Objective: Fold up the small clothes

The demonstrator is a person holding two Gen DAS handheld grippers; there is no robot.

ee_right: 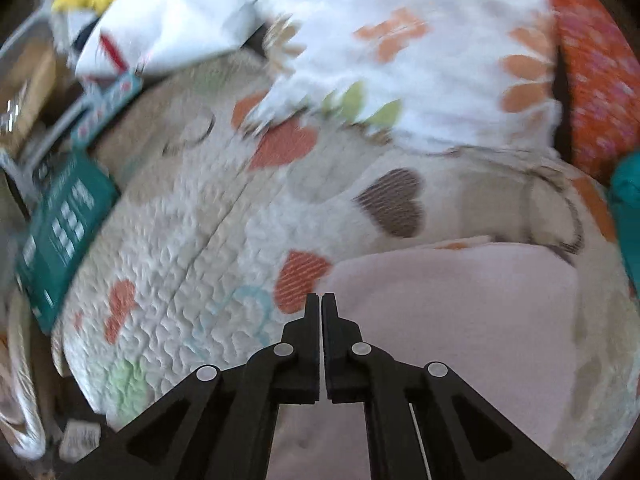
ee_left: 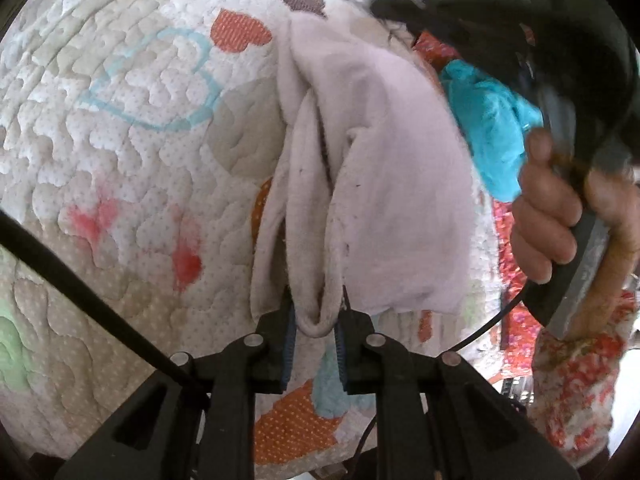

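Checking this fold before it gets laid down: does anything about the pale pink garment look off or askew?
Yes. The pale pink garment is bunched rather than flat: the left gripper pinches a rolled fold at its near edge, and loose lengthwise creases run away across the heart-patterned quilt. The right gripper is shut and holds nothing.

Open quilt (ee_left: 120,152) lies left of the pale pink garment (ee_left: 368,184), giving unobstructed passage there. To the right, a turquoise cloth (ee_left: 492,120) and the person's right hand (ee_left: 548,216) crowd the garment's edge. A floral pillow (ee_right: 400,60) and teal box (ee_right: 64,224) border the quilt's far and left sides.
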